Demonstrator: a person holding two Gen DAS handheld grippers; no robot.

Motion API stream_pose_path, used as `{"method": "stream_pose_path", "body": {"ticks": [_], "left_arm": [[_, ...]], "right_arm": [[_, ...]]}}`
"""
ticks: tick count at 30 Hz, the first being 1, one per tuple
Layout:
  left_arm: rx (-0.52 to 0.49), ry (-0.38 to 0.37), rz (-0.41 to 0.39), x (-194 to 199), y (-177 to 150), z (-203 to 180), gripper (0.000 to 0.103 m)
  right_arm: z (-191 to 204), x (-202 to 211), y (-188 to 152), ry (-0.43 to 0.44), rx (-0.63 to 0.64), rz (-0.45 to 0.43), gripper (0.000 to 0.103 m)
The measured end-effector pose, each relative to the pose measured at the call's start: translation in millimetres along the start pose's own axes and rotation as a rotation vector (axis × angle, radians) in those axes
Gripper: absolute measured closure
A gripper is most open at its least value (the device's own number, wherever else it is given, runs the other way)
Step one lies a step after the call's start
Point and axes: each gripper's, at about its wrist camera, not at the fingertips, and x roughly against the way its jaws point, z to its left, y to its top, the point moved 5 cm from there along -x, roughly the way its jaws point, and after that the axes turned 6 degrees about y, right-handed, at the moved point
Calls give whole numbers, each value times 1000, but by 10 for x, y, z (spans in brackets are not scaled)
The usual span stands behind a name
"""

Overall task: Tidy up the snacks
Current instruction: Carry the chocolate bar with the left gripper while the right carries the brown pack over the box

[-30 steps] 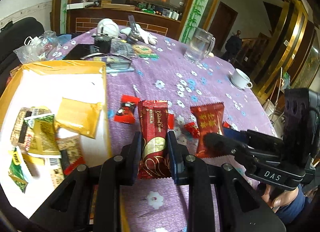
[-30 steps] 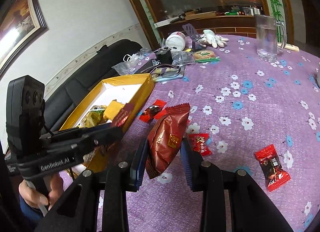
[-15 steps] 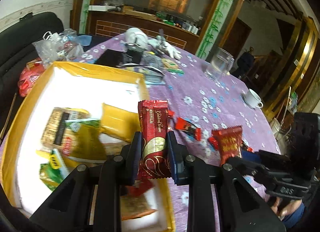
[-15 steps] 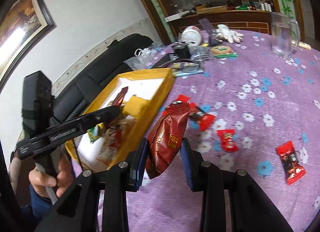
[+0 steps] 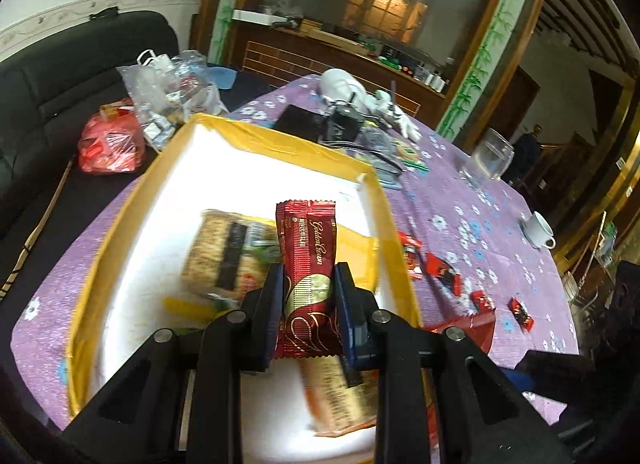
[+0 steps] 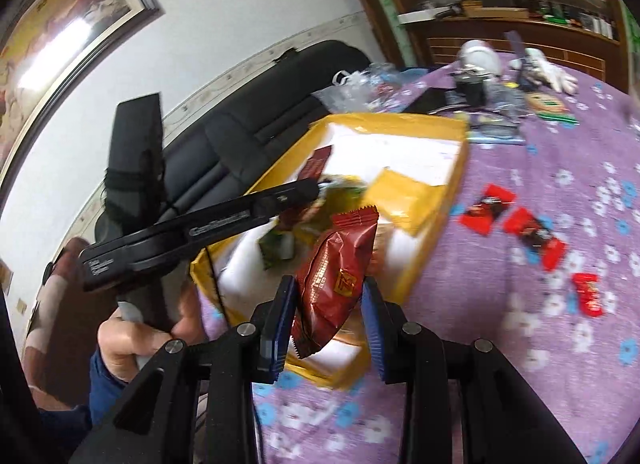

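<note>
My left gripper (image 5: 308,284) is shut on a long dark red and gold wafer bar (image 5: 307,264) and holds it above the inside of the yellow box (image 5: 120,223), which holds several snack packs. My right gripper (image 6: 330,296) is shut on a dark red snack bag (image 6: 336,280) and holds it over the box's near corner (image 6: 436,223). The left gripper shows in the right wrist view (image 6: 316,183), with the wafer bar (image 6: 316,161) over the box. Small red candies (image 6: 532,232) lie on the purple cloth to the right of the box.
A glass mug (image 5: 486,155), a white cup (image 5: 540,229), a white glove (image 6: 552,67), black items and plastic bags (image 5: 168,99) stand at the table's far side. A black sofa (image 5: 60,75) is to the left. Red candies (image 5: 444,272) lie right of the box.
Both grippers have moved left from over the cloth to over the yellow box, each still holding its snack. The left one is now further inside the box.
</note>
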Motion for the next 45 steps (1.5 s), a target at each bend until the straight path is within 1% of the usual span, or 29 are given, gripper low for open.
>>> {"method": "stream_pose_path", "body": {"ticks": [5,9,14,26,32,36,41,45], "left_arm": [[44,30,-1,-4,-13,251,80],[62,50,8,-48,-27,388,80],[87,62,27,-133,-50,505,80],[97,75,40,-203,-85,598,80],[104,78,44,-242,-93,626,80],[103,79,44,-238,-94,625,80],[103,80,45,-241,-95,625,80],[103,84,46,-241,-99,642,80]], "right_arm": [[169,-252,-44,8,31,42,70],[214,-401,-100,9,40,76,70],[218,-565,-85,0,48,98,70],[197,-930,-47,-14,63,138,71],[240,-1001,-55,0,85,131,71],[270,-1068,-124,21,99,146,71],[331,-1113,-162,15,133,154,70],[314,-1103,-166,20,121,156,68]]}}
